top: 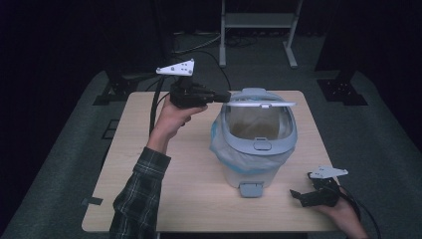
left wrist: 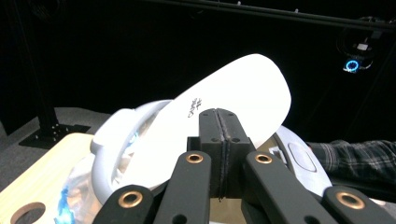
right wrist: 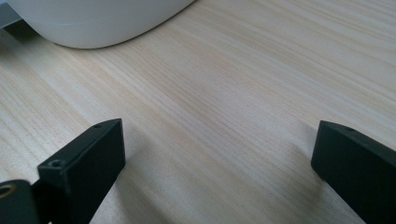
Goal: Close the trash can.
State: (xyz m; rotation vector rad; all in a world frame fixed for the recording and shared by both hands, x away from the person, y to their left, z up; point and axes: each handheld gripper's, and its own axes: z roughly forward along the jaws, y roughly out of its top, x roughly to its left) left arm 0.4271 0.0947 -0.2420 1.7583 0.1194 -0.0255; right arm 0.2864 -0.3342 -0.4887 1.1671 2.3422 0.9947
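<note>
A white pedal bin (top: 251, 172) with a grey rim (top: 259, 145) and a clear bluish liner (top: 222, 149) stands mid-table. Its white lid (top: 261, 105) stands partly raised over the opening. My left gripper (top: 223, 96) is at the lid's left edge. In the left gripper view its jaws are pressed together, tips (left wrist: 219, 114) against the lid (left wrist: 233, 88), and I see nothing between them. My right gripper (top: 304, 195) rests low at the table's front right. Its jaws stand wide apart (right wrist: 219, 154) over bare wood, near the bin's base (right wrist: 93, 23).
The bin's grey pedal (top: 251, 189) points at the front table edge. A metal stand (top: 256, 30) and dark frame feet (top: 343, 89) sit on the floor behind the table (top: 164, 199). A plaid sleeve (top: 139, 194) reaches in from the bottom left.
</note>
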